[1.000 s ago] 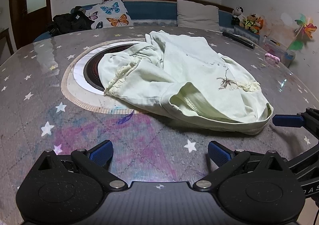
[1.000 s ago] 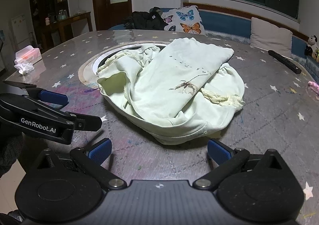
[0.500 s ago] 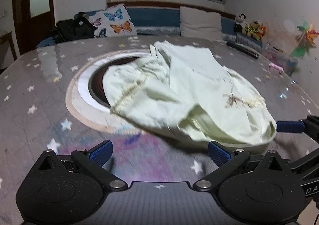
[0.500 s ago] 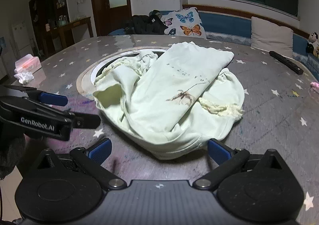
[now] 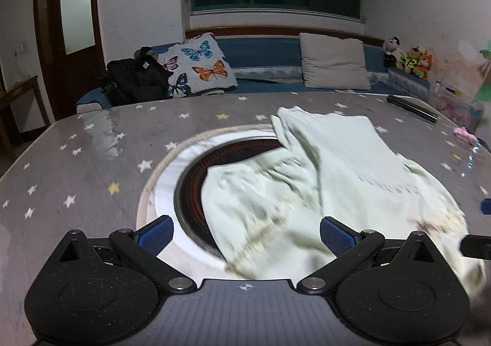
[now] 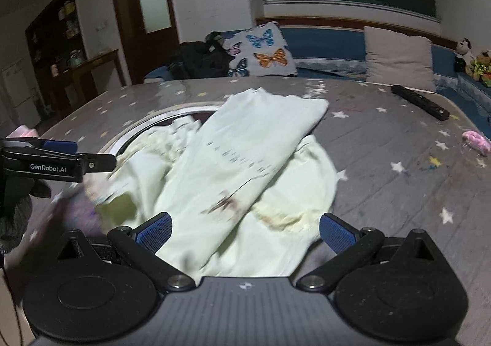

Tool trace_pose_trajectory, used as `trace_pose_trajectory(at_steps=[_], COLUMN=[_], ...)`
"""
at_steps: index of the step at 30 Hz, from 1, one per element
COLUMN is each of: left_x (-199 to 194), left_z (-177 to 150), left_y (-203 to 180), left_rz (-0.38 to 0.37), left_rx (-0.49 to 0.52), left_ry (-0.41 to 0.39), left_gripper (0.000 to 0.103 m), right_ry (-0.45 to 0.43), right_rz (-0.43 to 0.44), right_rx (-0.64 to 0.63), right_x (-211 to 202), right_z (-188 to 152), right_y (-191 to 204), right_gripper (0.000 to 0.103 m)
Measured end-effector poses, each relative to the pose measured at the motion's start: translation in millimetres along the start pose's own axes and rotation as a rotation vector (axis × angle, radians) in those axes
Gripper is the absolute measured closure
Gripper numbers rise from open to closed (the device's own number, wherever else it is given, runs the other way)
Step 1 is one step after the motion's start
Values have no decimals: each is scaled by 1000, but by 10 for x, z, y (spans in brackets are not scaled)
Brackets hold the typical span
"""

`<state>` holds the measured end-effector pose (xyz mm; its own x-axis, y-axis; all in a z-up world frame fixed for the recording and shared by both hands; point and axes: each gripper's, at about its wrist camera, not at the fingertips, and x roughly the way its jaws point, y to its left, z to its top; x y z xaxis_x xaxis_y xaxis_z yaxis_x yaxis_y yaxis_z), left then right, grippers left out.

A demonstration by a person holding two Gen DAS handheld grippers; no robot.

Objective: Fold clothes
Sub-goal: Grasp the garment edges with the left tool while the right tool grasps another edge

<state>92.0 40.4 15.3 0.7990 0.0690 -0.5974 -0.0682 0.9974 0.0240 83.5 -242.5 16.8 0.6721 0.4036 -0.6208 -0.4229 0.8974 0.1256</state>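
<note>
One table (image 5: 92, 155), grey star-print cover, with one round inset ring (image 5: 172, 168) in the middle. One pale green garment (image 5: 337, 168) lies crumpled on it, left part over the ring, rest spread toward the table's right side; a flat folded panel runs diagonally across the top, one small brown print near the near edge (image 6: 224, 204), frilly trim visible on two hems. Near edge blurred in both views. Left gripper (image 5: 245, 232): both blue pads wide apart, nothing between them, near edge of the garment sits in the gap. Right gripper (image 6: 244, 231): same, fingers spread wide, the garment's near edge between them, can't tell if touching. Behind the table: one blue bench (image 5: 264, 54) with two cushions, one butterfly-print (image 5: 199, 66) and one plain grey (image 5: 334, 62), plus one black bag (image 5: 135, 79). One black remote (image 6: 420, 102) on the table's far right, one small pink item (image 6: 477, 141) near it, well apart from the garment. A few plush toys (image 5: 408, 57) in the far right corner, count unclear.
</note>
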Motion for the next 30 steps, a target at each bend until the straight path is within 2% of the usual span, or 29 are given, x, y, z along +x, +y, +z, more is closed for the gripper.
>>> trace_pose_trajectory(at_steps=[2, 5, 9, 14, 21, 26, 28, 29, 30], left_x=[143, 350, 560, 821, 1120, 1092, 1049, 1021, 992], left_z=[92, 208, 331, 447, 441, 422, 424, 426, 430], left_y=[43, 57, -9, -137, -206, -179, -171, -152, -126], left_rz=[-4, -18, -78, -163, -224, -282, -281, -276, -268], left_rx=[-6, 5, 30, 52, 56, 54, 54, 49, 42], left_ry=[8, 24, 34, 64, 139, 130, 117, 109, 101], left_gripper=[3, 12, 15, 23, 45, 86, 93, 95, 96], right_ry=[-4, -2, 3, 11, 38, 62, 70, 75, 80], right_rz=[-13, -32, -63, -96, -99, -83, -77, -75, -73], right_rx=[17, 41, 52, 87, 107, 90, 89, 89, 91], right_x=[56, 164, 327, 494, 763, 951, 1021, 1054, 1082], right_z=[58, 136, 235, 345, 494, 561, 572, 573, 572], right_y=[-74, -183, -310, -473, -647, -639, -626, -622, -618], right_gripper=[0, 0, 1, 9, 31, 50, 66, 70, 78])
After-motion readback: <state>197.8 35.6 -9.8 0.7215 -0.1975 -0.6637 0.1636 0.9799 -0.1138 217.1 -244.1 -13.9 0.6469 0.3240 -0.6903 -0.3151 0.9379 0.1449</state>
